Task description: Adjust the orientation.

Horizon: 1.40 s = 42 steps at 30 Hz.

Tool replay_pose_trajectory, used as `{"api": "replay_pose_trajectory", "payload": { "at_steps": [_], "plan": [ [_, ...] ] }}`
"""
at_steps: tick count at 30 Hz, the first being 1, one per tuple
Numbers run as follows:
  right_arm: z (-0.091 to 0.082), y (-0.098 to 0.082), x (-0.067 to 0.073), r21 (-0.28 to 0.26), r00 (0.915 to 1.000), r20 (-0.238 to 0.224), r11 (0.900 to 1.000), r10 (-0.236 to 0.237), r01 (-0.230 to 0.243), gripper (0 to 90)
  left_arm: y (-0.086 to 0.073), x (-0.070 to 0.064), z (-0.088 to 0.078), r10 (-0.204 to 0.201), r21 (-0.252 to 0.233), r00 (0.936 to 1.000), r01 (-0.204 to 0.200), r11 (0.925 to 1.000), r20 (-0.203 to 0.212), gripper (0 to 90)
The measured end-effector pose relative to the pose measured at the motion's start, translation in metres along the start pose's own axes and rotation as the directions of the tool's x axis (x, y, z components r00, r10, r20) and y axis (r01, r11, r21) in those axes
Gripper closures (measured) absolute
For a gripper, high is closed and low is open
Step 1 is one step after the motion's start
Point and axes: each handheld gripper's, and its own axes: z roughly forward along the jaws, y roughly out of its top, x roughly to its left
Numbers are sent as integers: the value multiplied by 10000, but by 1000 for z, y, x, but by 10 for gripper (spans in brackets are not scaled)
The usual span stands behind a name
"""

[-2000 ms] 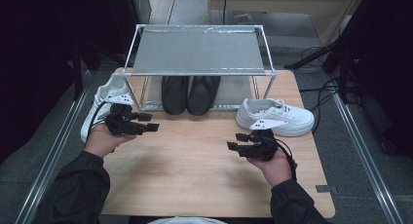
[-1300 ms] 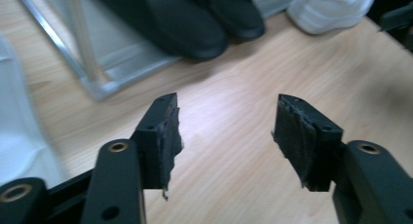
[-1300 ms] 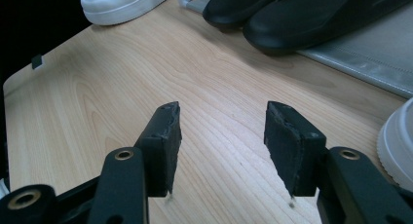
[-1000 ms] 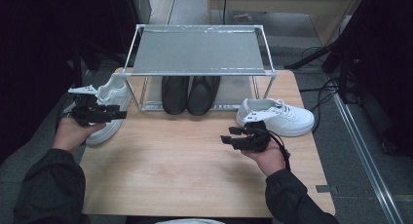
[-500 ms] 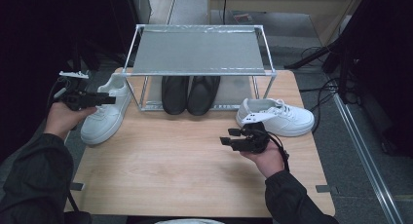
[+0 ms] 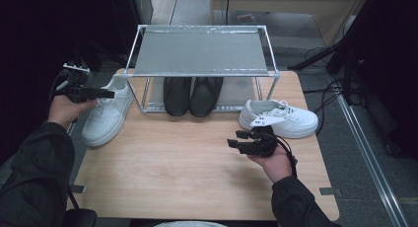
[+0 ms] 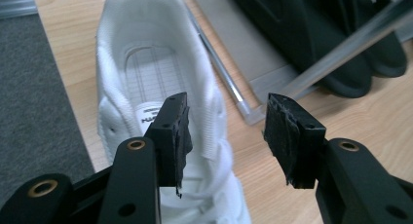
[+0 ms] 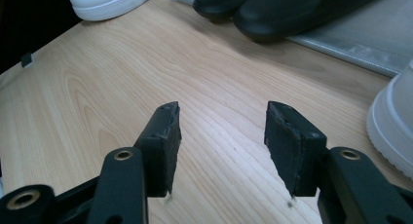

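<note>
I am holding the left gripper (image 7: 226, 131) over the left white sneaker (image 7: 160, 87); its jaws have just been closing and are standing partly open, one pad over the shoe's mouth, the inner collar wall between them, nothing pinched. The sneaker is lying lengthwise along the gripper's line, heel far, toe near. My right gripper (image 8: 221, 141) is hanging open, empty, over the table (image 8: 97, 87).

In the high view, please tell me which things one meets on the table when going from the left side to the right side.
Left gripper → left white sneaker → pair of black shoes under the metal rack → right gripper → right white sneaker.
</note>
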Motion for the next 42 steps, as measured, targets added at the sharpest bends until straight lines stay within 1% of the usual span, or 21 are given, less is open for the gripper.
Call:
{"api": "replay_pose_trajectory", "payload": {
  "at_steps": [2,4,8,9,11,12,14,16,18,20,21,24,26,28,29,31,32,34,37,39,42],
  "plan": [
    [-2,-2,0,14,9998,194,10000,-25,24,484,1,1,4,119,43,9999,-119,9999,23,549],
    [-4,-3,-1,45,9991,411,10000,-35,33,484,1,1,9,258,218,9997,-259,9994,9,579],
    [-8,-6,-1,-80,9988,498,10000,26,-22,482,-2,3,20,111,506,9999,-111,9987,17,592],
    [-10,-7,-1,-86,9987,505,9999,73,-69,480,-4,4,23,82,579,10000,-79,9983,-48,596],
    [-11,-7,-1,-119,9986,513,9999,96,-90,480,-10,7,28,24,760,10000,-23,9971,-17,654],
    [-12,-8,-1,-126,9985,537,9999,66,-60,480,-13,9,30,-62,788,9998,48,9969,167,686],
    [-13,-8,-1,-103,9984,549,9999,99,-93,479,-17,10,30,-129,529,9992,109,9985,378,755],
    [-13,-9,-1,-103,9983,581,9999,100,-94,480,-17,8,29,-102,472,9990,82,9989,433,796],
    [-15,-9,-1,-140,9982,585,9999,99,-91,480,-15,6,28,-179,605,9989,152,9981,435,817],
    [-16,-9,-2,-268,9987,484,9995,152,-139,479,-12,3,26,-82,786,9996,61,9969,270,825],
    [-16,-9,-2,-330,9990,421,9993,160,-146,479,-11,2,24,-50,782,9999,41,9969,106,826],
    [-16,-8,-2,-476,9996,186,9987,208,-199,478,-9,3,16,-141,830,9999,133,9965,93,831],
    [-15,-8,-1,-466,9997,141,9988,181,-174,478,-10,4,9,-330,710,9993,317,9970,162,832],
    [-14,-7,-1,-421,9998,108,9990,150,-146,479,-11,5,2,-487,632,9983,466,9969,321,832],
    [-13,-7,-1,-419,9999,92,9990,139,-135,480,-13,4,-2,-497,517,9979,475,9975,407,832],
    [-13,-7,-1,-399,9998,70,9991,163,-160,483,-16,1,-11,-550,259,9970,536,9982,541,833],
    [-12,-7,-1,-414,9999,75,9990,141,-138,483,-17,-1,-15,-635,233,9963,623,9978,579,833],
    [-11,-6,-1,-416,9999,55,9991,114,-112,484,-20,-5,-22,-677,279,9962,663,9974,546,834],
    [-9,-5,-1,-350,10000,22,9994,71,-70,484,-26,-12,-34,-670,296,9961,654,9974,572,834],
    [-8,-4,-1,-333,10000,-32,9994,23,-24,484,-31,-18,-42,-611,178,9959,600,9980,670,834],
    [-6,-2,0,-329,9999,-131,9994,-62,58,487,-41,-28,-54,-671,-100,9943,682,9976,832,834]
  ]
}}
